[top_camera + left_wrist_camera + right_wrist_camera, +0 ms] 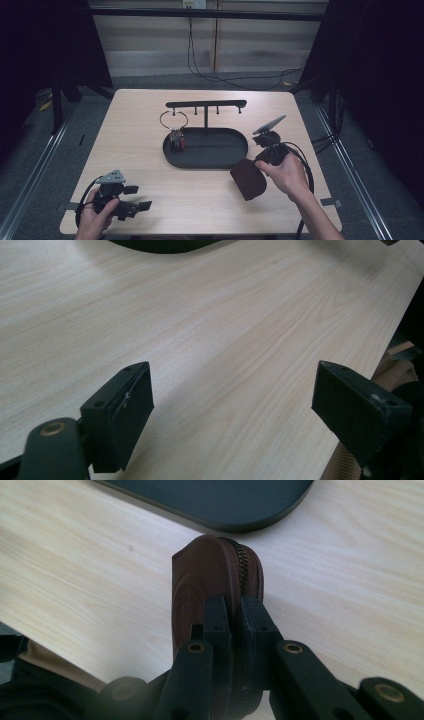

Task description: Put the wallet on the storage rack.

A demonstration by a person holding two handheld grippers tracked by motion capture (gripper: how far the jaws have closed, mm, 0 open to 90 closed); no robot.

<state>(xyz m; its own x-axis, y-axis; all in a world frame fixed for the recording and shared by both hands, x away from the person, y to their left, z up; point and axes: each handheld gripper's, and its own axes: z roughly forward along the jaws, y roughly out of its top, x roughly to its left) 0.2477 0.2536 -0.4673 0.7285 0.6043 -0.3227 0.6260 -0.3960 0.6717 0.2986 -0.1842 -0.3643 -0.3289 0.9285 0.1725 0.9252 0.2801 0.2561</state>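
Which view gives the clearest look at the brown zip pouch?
The right gripper view: the brown zip pouch sits close up, zipper teeth and stitched leather face plain, pinched between the right gripper jaws. The high view shows it small and dark beside the black tray, without detail.

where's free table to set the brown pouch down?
Free: the bare wood between the left gripper and the brown zip pouch, in front of the black oval tray; also the left strip beside the tray. Crowded: mid-table, where the tray, its hook stand and the key ring sit.
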